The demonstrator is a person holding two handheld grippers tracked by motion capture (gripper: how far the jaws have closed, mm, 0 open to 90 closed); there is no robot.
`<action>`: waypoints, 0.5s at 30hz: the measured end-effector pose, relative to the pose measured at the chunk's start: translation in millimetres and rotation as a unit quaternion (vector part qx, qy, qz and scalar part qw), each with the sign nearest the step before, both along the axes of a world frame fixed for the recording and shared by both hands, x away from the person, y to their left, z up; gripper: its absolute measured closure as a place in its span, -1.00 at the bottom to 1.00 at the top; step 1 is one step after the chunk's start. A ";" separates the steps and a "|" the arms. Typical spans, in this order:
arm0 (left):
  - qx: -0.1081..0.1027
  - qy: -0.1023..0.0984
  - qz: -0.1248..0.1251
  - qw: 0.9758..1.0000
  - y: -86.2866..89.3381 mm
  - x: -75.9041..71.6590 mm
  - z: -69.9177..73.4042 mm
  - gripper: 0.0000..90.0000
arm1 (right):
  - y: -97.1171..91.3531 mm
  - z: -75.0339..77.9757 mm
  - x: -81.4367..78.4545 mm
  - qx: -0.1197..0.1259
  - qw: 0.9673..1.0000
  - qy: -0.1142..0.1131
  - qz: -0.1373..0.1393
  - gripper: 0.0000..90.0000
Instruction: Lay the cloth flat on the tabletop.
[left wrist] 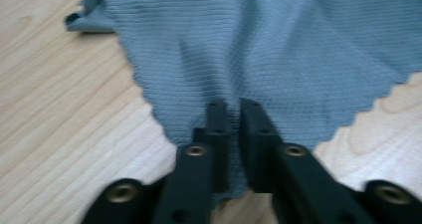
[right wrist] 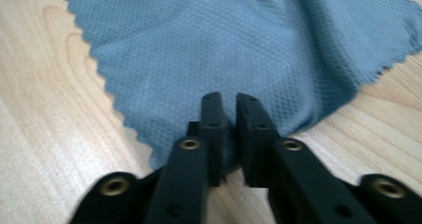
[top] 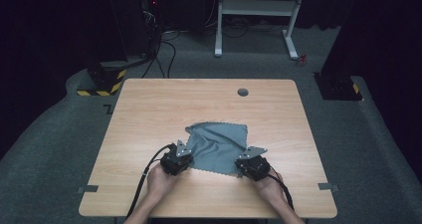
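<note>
Hands (top: pixel 161 179) at near edge, grey cloth (top: pixel 219 139) on table (top: pixel 149 109), cable hole (top: pixel 243 92) beyond

A light wooden table (top: pixel 149 114) — a rumpled grey-blue cloth (top: pixel 219 142) lies directly on it.

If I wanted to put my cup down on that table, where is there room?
The table is bare along its far edge, around the small round hole, and down both sides. The near strip beside the hands is free too. It is crowded only at the middle front, where the grey cloth lies and the left gripper and right gripper each pinch a near corner.
</note>
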State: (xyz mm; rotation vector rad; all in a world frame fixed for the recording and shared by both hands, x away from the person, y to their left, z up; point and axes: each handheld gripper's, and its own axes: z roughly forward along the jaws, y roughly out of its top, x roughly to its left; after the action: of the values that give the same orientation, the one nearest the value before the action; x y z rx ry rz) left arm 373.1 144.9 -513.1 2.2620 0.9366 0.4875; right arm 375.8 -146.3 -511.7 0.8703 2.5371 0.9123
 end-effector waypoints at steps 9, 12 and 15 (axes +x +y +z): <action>0.022 -0.019 -0.009 1.000 -1.9 -14.7 -0.2 1.00 | -0.4 -0.2 -4.9 0.004 1.000 -0.009 0.012 1.00; 0.015 -0.012 -0.014 1.000 5.2 -26.0 2.2 1.00 | -2.5 4.7 -7.6 0.013 1.000 -0.018 0.011 1.00; 0.010 -0.008 -0.020 1.000 11.0 -37.7 3.1 1.00 | -5.2 11.3 -12.6 0.016 1.000 -0.022 0.014 1.00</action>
State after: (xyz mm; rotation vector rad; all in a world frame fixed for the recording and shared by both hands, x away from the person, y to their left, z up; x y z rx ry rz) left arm 335.4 155.9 -510.0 2.2876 0.8808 0.4978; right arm 363.2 -151.5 -500.4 0.8181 2.5091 0.9724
